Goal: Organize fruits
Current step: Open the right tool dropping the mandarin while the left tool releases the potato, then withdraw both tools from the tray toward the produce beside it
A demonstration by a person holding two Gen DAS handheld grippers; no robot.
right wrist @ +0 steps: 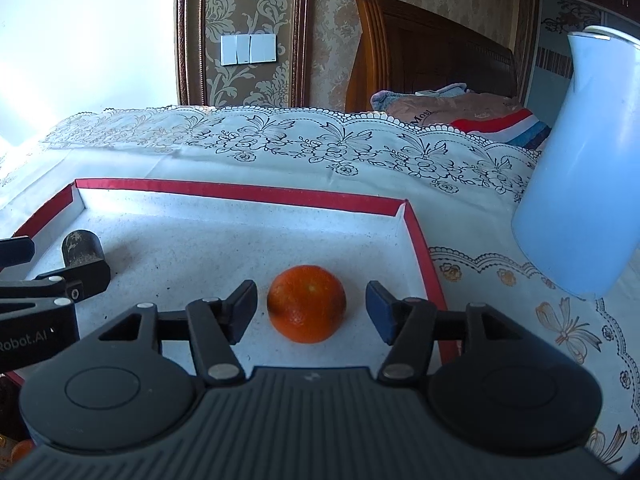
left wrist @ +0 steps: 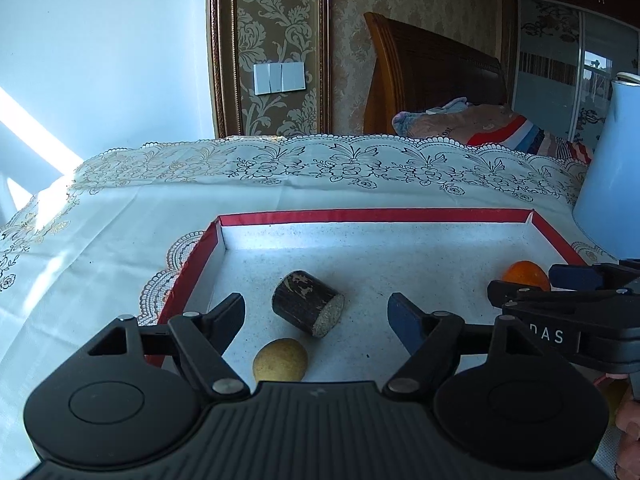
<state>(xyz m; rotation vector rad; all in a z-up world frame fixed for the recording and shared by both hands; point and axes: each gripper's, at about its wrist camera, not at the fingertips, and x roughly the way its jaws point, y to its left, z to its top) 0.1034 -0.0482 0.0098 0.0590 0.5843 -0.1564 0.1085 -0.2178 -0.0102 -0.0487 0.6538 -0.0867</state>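
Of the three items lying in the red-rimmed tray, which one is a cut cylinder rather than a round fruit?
The dark sugarcane piece, lying on its side with a pale cut end. The orange and the small tan fruit are both round.

Both hand-held grippers (left wrist: 316,316) (right wrist: 311,310) agape, angled down.

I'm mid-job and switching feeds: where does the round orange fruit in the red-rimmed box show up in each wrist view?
Left wrist view: the round orange fruit sits at the far right, partly hidden behind the right gripper.
Right wrist view: the fruit lies low centre, between the open right gripper's fingers, touching neither.
Shared landmark: the dark cut cylinder lying in the red-rimmed box.
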